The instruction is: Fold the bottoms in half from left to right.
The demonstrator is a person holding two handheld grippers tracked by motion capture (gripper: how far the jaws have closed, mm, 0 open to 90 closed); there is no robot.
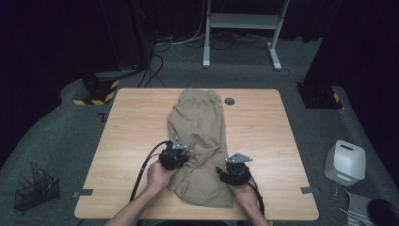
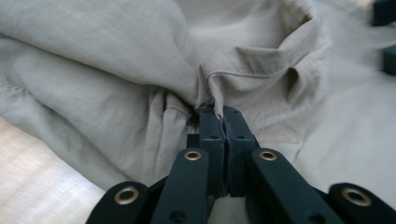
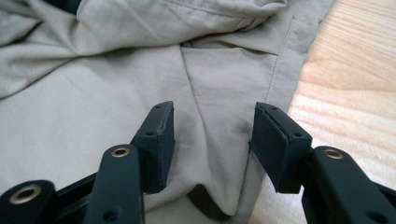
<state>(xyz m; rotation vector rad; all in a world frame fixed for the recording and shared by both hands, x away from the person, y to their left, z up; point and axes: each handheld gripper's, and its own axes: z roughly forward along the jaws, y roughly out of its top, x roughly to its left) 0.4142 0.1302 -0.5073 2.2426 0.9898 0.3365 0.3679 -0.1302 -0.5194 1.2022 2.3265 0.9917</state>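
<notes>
**Shorts lie lengthwise; both grippers at the near end**

High view: tan shorts point(image 1: 200, 141) are laid on the tabletop point(image 1: 131, 127) with the long axis running near to far. The left gripper point(image 1: 175, 157) is placed at the near-left edge of the cloth, the right gripper point(image 1: 234, 173) at the near-right edge.

Left gripper view: the left gripper point(image 2: 219, 116) is seen clamped together on a gathered fold of the shorts point(image 2: 116, 60), a stitched hem bunching just beyond the tips.

Right gripper view: the right gripper point(image 3: 212, 133) is held with jaws apart over the shorts point(image 3: 93, 107), nothing pinched. The seamed right edge lies just right of it, bare tabletop point(image 3: 355, 70) beyond. A grasp there is judged the likely next move.
</notes>
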